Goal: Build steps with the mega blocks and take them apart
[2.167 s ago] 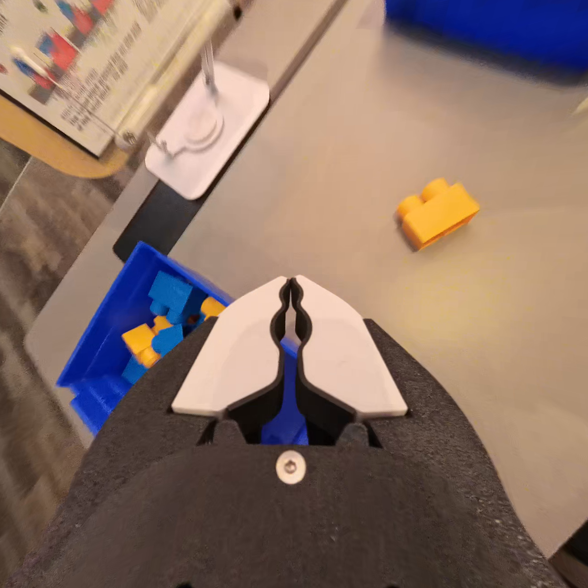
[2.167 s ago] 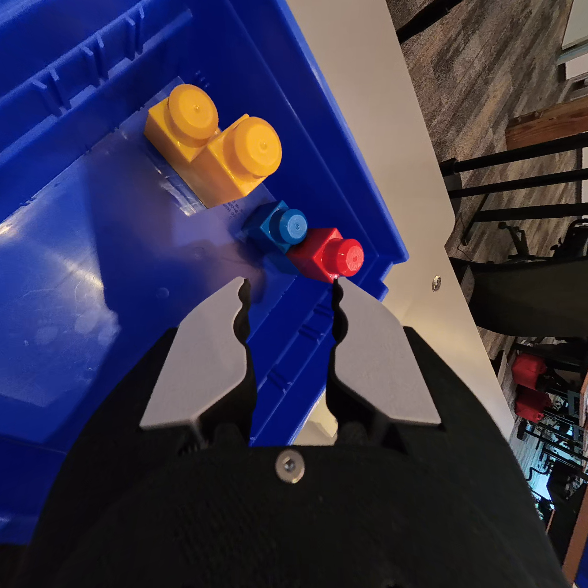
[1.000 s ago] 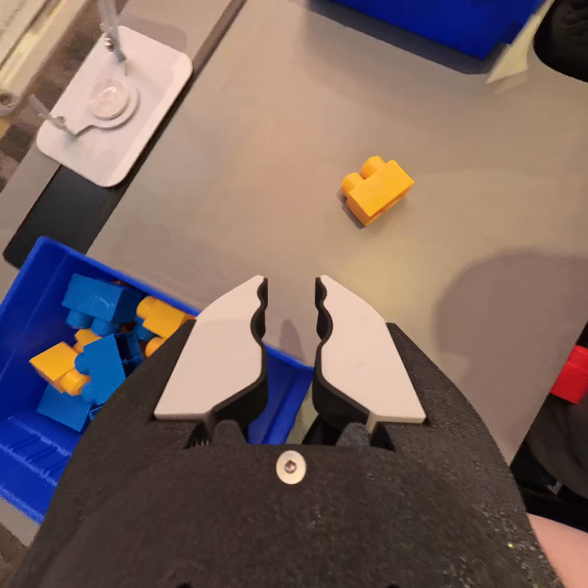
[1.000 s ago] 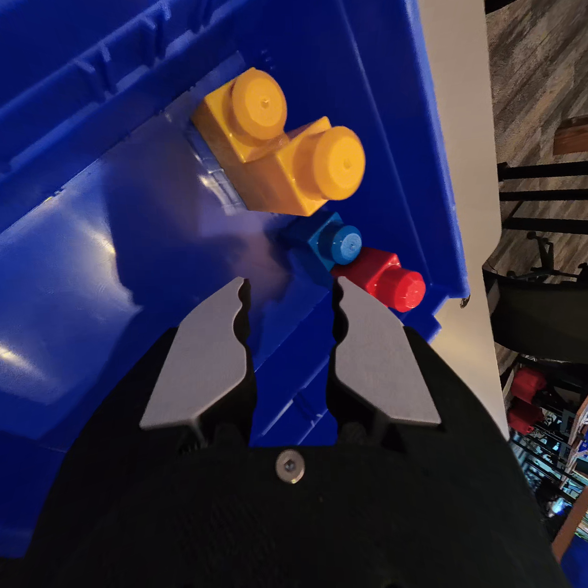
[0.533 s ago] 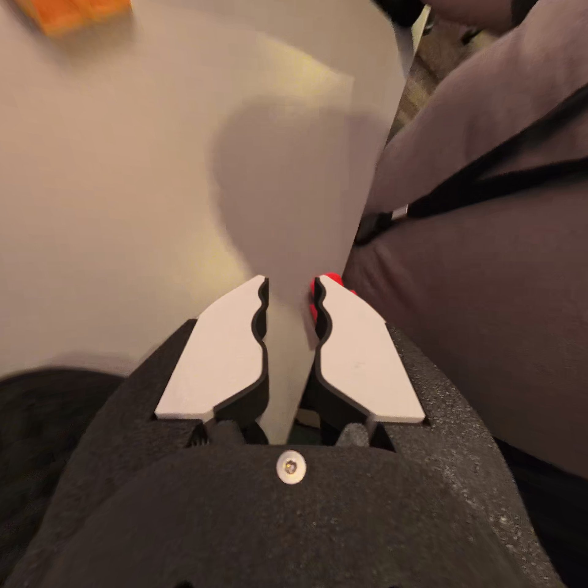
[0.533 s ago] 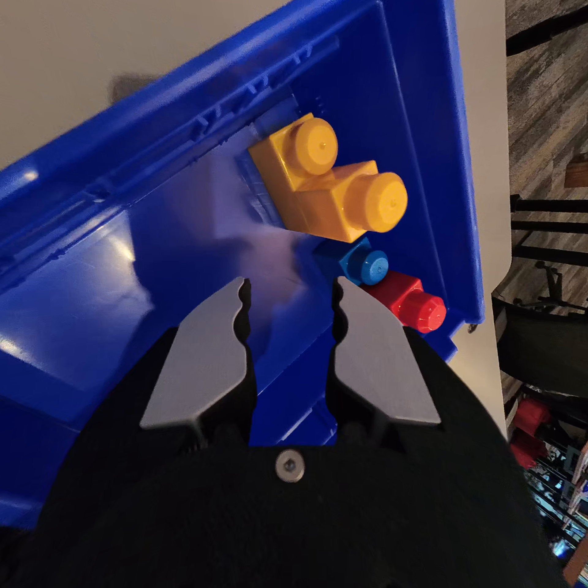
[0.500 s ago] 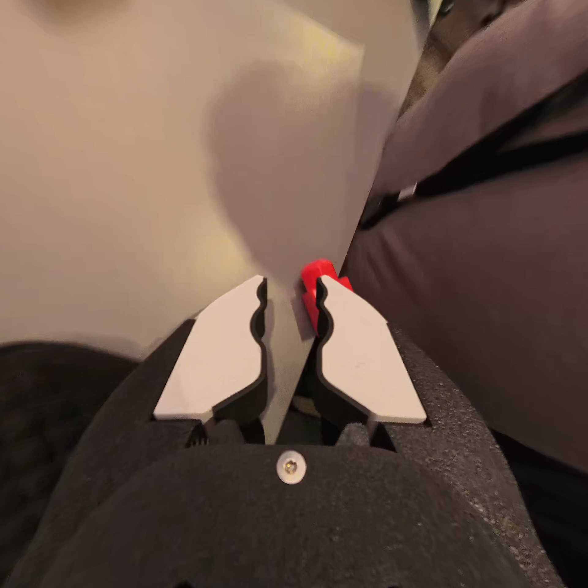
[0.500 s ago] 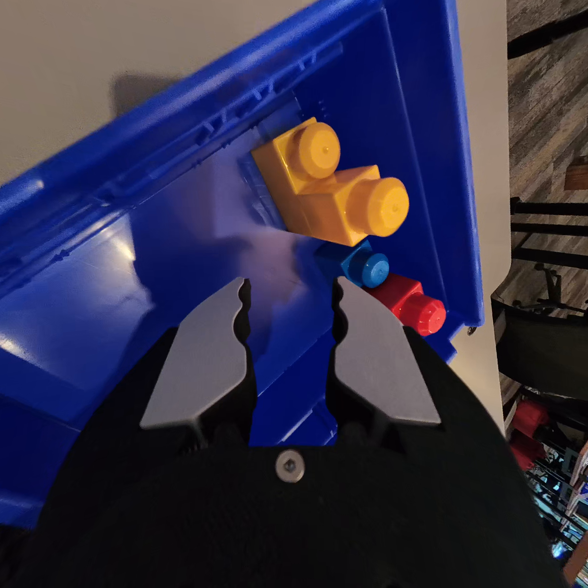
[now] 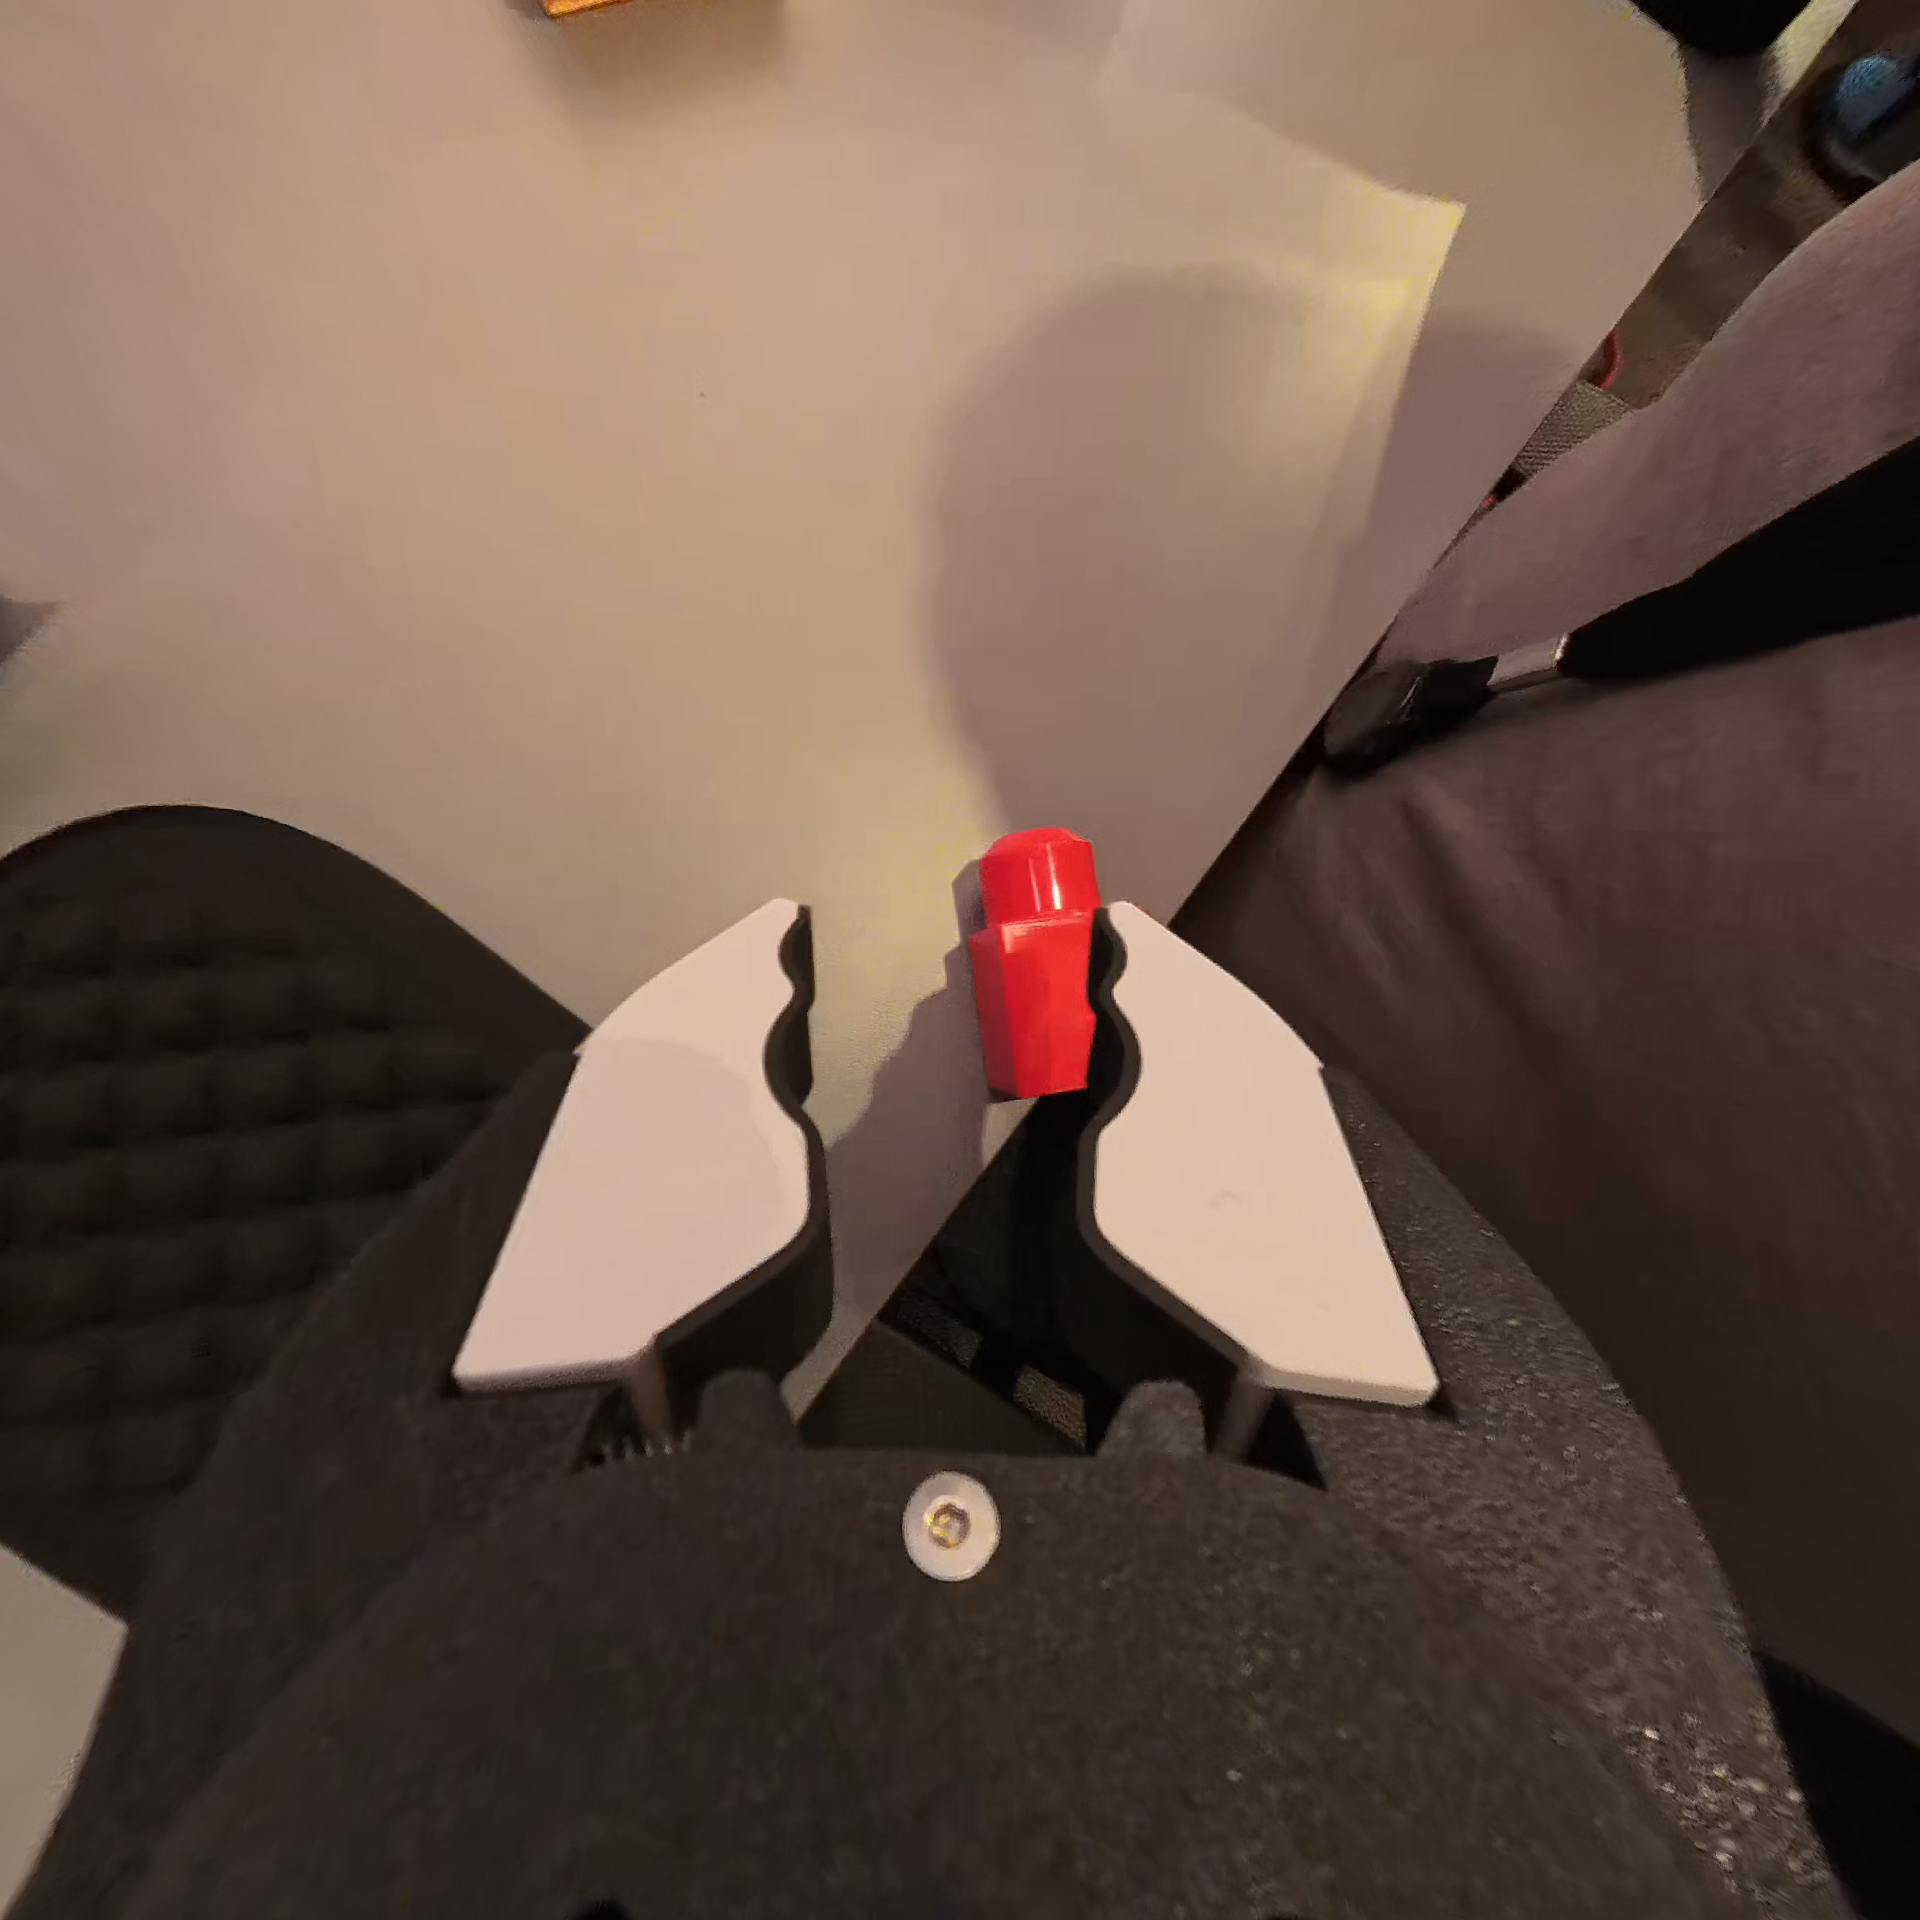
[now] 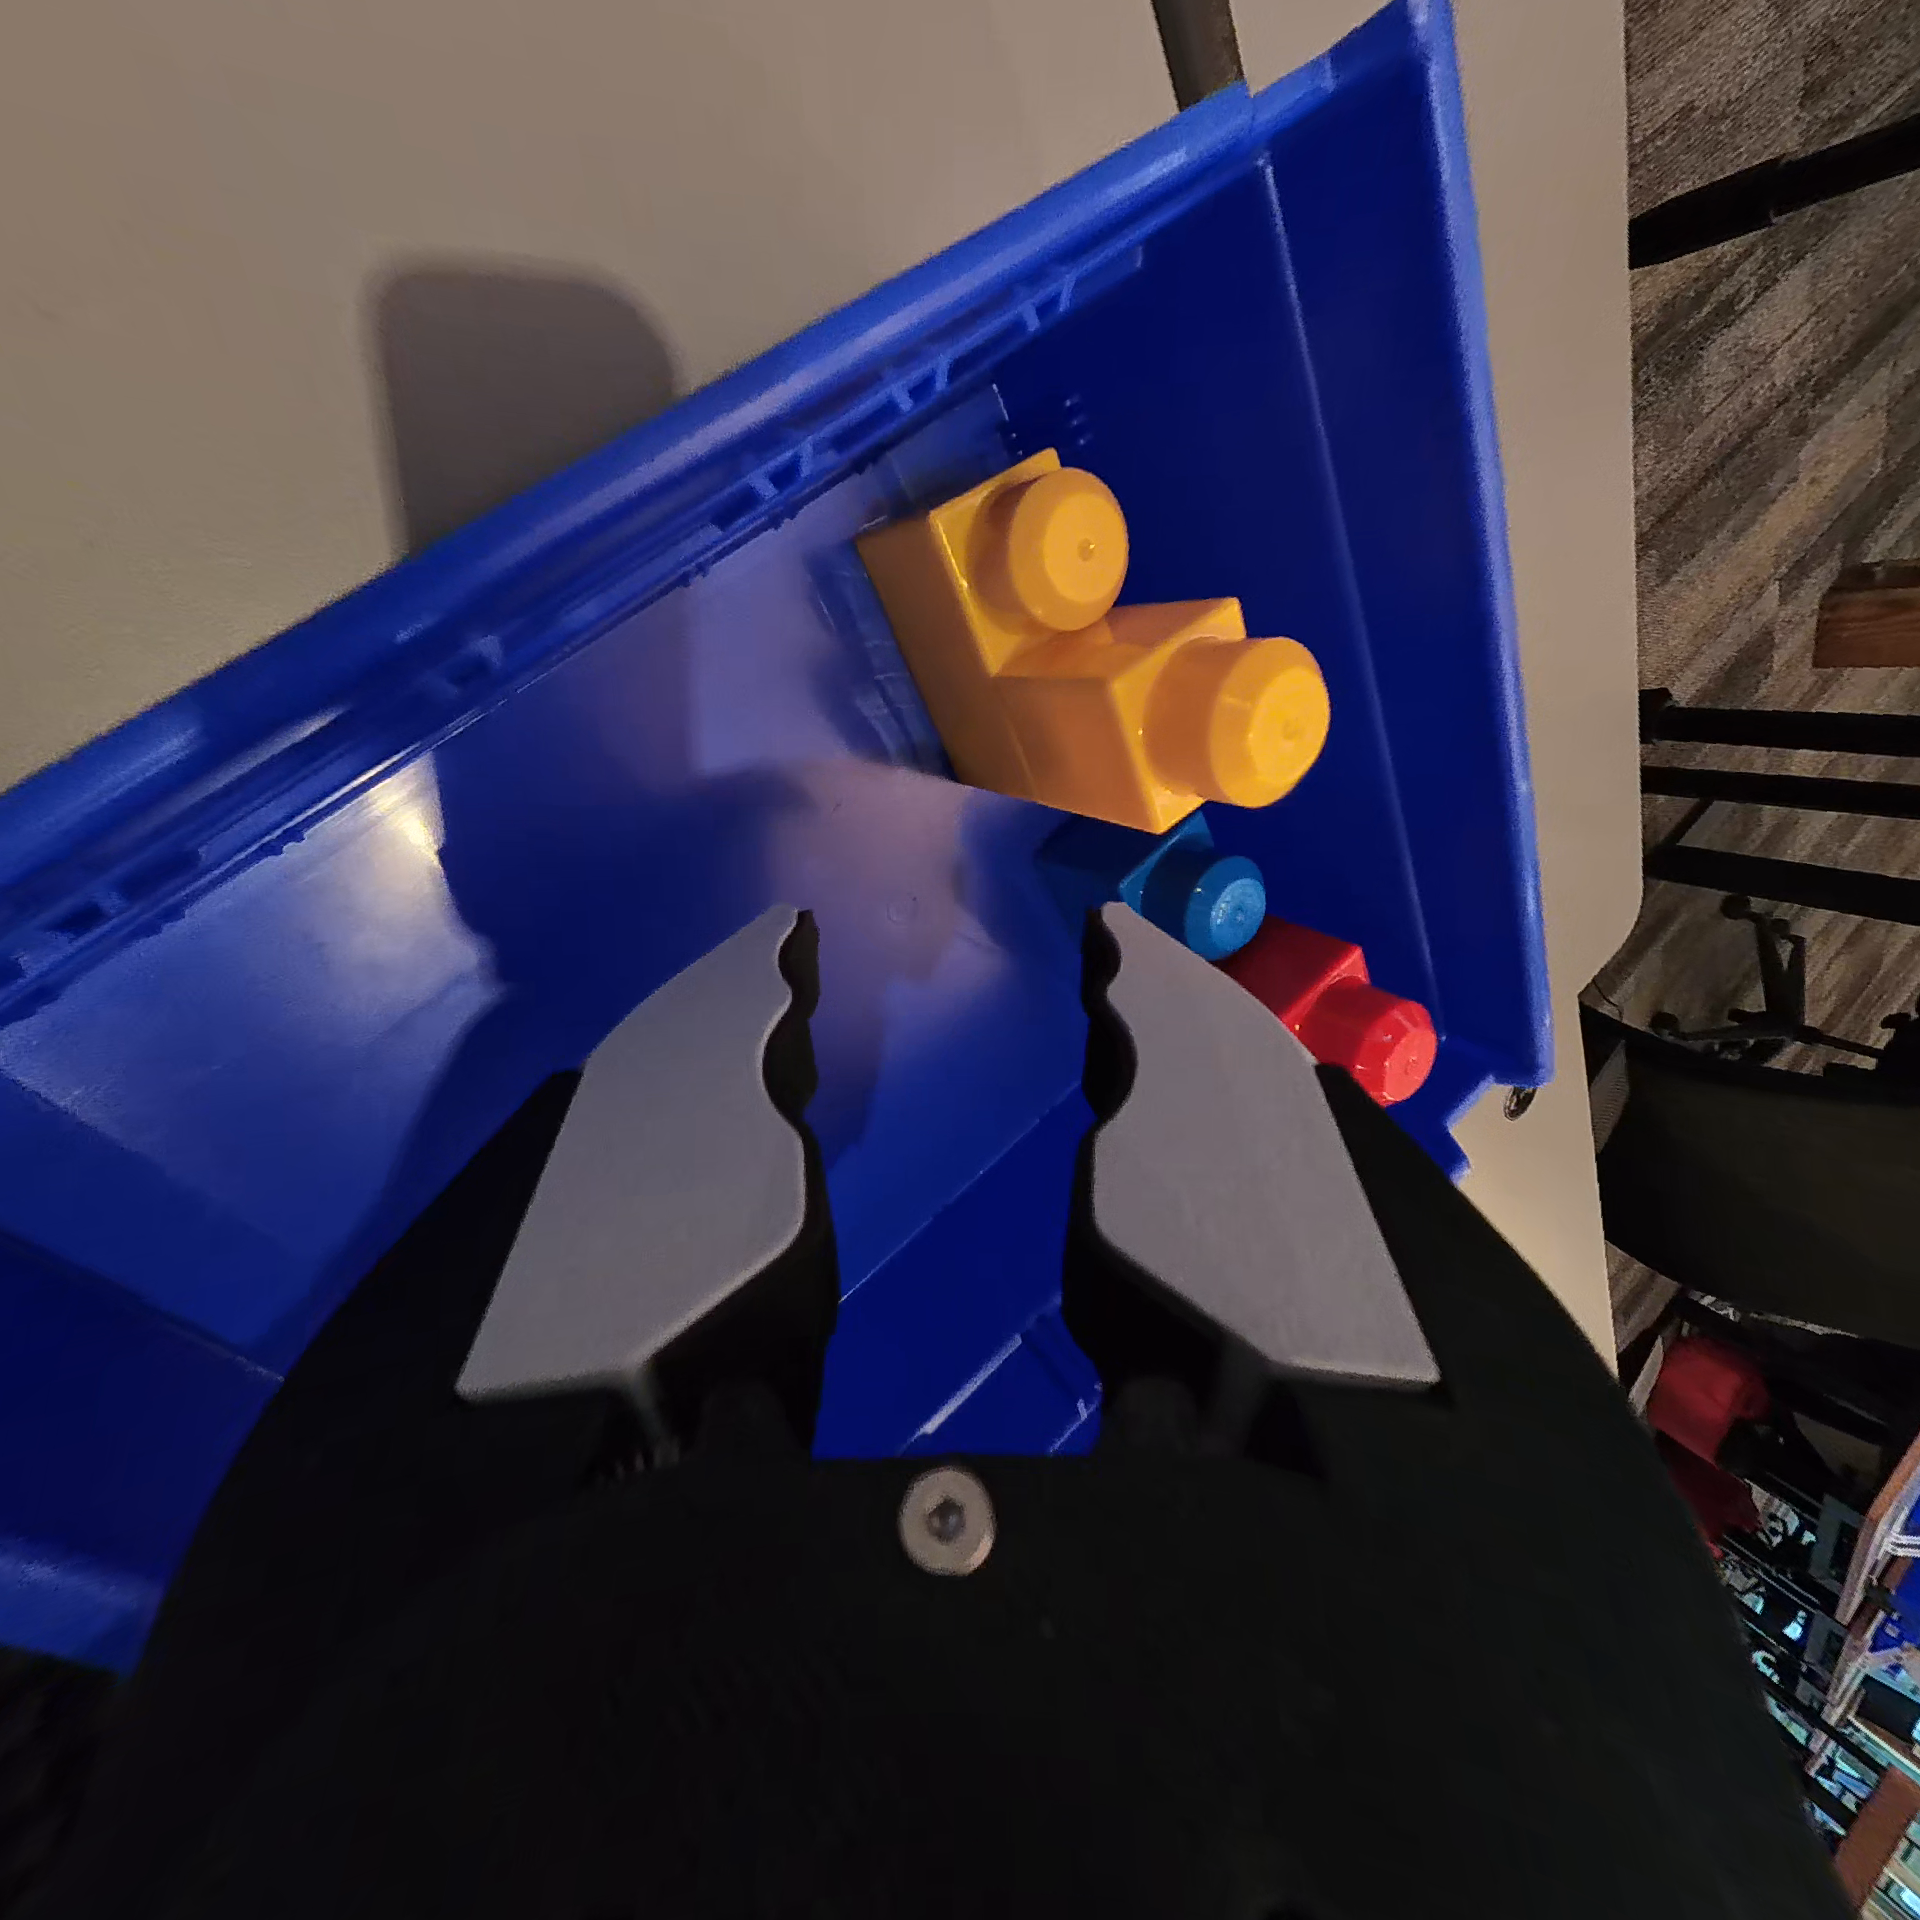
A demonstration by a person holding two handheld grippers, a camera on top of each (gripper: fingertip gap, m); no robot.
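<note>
In the left wrist view my left gripper (image 9: 951, 914) is open over the near edge of the grey table (image 9: 520, 520). A red one-stud block (image 9: 1034, 966) lies between the fingers, close against the right finger, with a gap to the left finger. In the right wrist view my right gripper (image 10: 945, 925) is open and empty above a blue bin (image 10: 623, 644). In the bin's far corner lie a yellow two-stud block (image 10: 1081, 665), a small blue block (image 10: 1195, 894) and a small red block (image 10: 1340, 997), just right of my right fingertip.
A person's grey-clothed torso (image 9: 1610, 935) with a black strap stands right at the table's edge. A black padded shape (image 9: 208, 1039) lies at the left. An orange block (image 9: 623, 5) shows at the top edge. Beyond the bin are floor and chair legs (image 10: 1766, 727). The left gripper's tips are roughly 55 cm from the right gripper's.
My left gripper opened and swung from the bin of blocks to the table's near edge, where the red block came between its fingers. My right gripper drew back from the bin's corner, still open.
</note>
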